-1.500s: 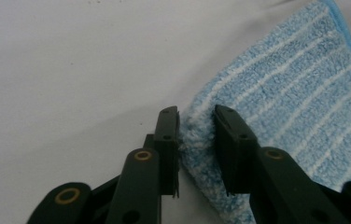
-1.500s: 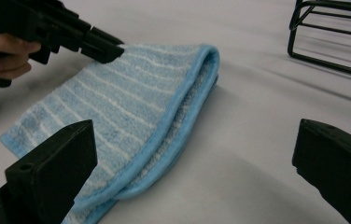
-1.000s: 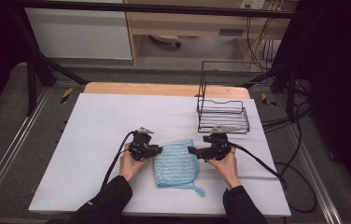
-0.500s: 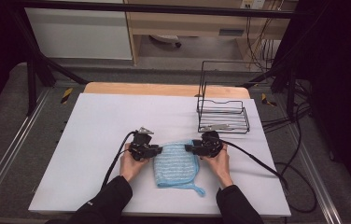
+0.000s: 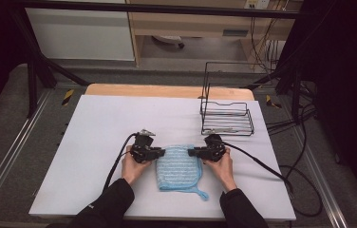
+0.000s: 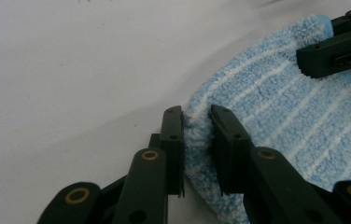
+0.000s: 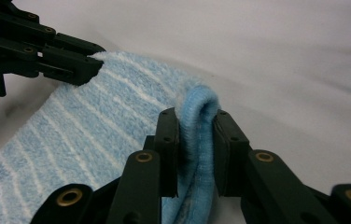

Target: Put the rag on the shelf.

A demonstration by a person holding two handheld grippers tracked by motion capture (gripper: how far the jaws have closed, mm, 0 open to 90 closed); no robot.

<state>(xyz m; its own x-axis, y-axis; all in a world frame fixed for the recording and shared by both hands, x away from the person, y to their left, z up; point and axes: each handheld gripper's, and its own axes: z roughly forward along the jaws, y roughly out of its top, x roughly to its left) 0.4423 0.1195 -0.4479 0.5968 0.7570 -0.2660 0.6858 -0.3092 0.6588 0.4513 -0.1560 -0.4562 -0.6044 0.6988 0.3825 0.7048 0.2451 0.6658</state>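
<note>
Since a second ago, the right gripper has slid inward to the blue cloth, which looks narrower. That cloth lies near the white table's front edge. Right jaws pinch its bunched right edge; the left gripper clamps the far left corner. Both grasps seem secured; the lift or fold remains. Farther back, the wire rack stands empty.
</note>
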